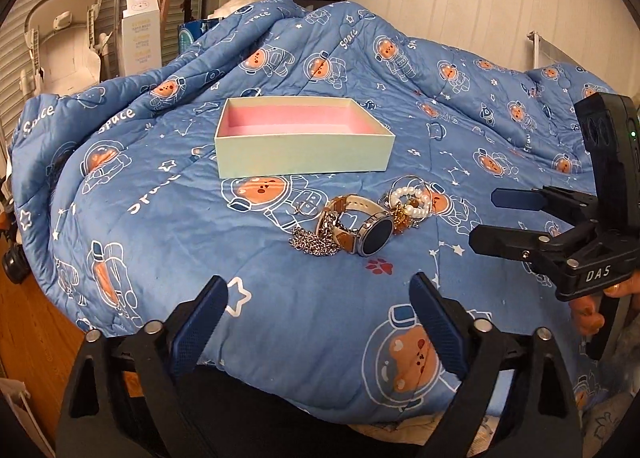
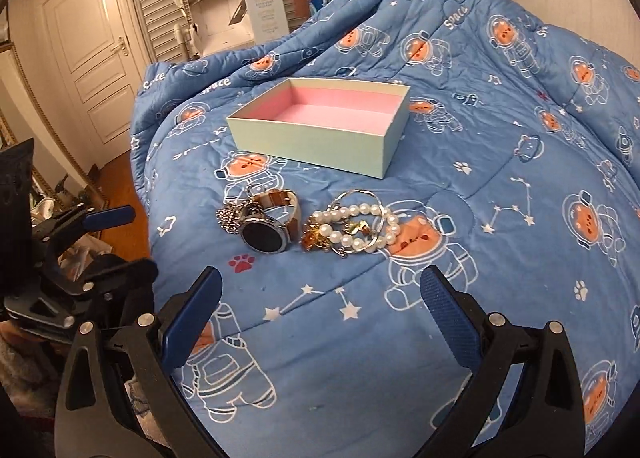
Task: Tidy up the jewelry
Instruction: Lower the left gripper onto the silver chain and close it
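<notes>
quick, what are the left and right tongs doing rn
Left tongs: open, holding nothing, short of the watch.
Right tongs: open, holding nothing.

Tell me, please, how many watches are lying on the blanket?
1. The watch lies in front of the box, between the chain and the pearls; others might hide in that tangle.

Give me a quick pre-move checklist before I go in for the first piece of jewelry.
1. Left gripper open and holding nothing: ok.
2. Right gripper open and holding nothing: ok.
3. Box open side up, pink inside bare: ok.
4. Watch free to lift alone: not ok, silver chain lies against it.
5. Pearl bracelet separate from the gold pieces: not ok, they overlap.
6. Path from jewelry to box across the quilt unobstructed: ok.
</notes>
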A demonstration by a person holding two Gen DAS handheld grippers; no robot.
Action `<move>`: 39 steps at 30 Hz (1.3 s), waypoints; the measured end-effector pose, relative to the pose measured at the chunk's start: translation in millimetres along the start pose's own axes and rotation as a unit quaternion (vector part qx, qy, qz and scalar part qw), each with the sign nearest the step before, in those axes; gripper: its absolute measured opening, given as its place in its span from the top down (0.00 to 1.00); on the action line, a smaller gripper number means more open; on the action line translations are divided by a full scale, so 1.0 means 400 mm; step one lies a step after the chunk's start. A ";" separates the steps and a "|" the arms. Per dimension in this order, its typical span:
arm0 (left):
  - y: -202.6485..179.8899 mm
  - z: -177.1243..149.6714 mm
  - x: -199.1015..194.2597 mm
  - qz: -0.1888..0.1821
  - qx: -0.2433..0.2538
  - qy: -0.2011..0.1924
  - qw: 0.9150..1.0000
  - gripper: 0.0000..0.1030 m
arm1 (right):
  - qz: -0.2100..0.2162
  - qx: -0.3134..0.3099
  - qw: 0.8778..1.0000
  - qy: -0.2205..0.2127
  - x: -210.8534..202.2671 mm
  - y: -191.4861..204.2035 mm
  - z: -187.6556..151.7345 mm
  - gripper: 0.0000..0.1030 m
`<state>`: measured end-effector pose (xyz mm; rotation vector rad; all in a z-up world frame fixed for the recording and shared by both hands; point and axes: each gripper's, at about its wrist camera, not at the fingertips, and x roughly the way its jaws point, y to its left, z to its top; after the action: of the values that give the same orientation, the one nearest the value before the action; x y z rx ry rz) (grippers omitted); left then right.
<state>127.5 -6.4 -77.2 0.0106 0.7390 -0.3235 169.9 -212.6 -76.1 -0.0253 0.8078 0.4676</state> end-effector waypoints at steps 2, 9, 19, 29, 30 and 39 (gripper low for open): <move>0.011 0.011 0.023 -0.003 0.008 0.006 1.000 0.26 | -0.004 -0.001 1.000 0.002 0.010 0.002 0.003 0.05; 0.002 0.039 0.127 -0.009 0.068 0.036 0.997 0.49 | -0.014 0.003 1.000 0.013 0.032 -0.010 0.004 0.05; 0.007 0.045 0.198 -0.022 0.118 0.039 0.992 0.56 | -0.023 0.011 0.999 0.019 0.049 -0.054 0.018 0.05; 0.010 0.046 0.188 -0.049 0.098 0.030 0.994 0.85 | -0.026 0.022 0.999 0.016 0.062 -0.074 0.035 0.06; 0.011 0.045 0.183 -0.052 0.092 0.030 0.994 0.85 | -0.026 0.022 0.999 0.015 0.063 -0.075 0.037 0.06; 0.034 0.050 0.117 -0.060 0.040 0.005 0.997 0.85 | -0.026 0.049 0.998 0.035 0.121 -0.118 0.080 0.57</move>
<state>177.2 -9.2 -94.7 0.0429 0.7374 -0.4680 240.1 -229.6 -95.1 0.0285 0.8962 0.3784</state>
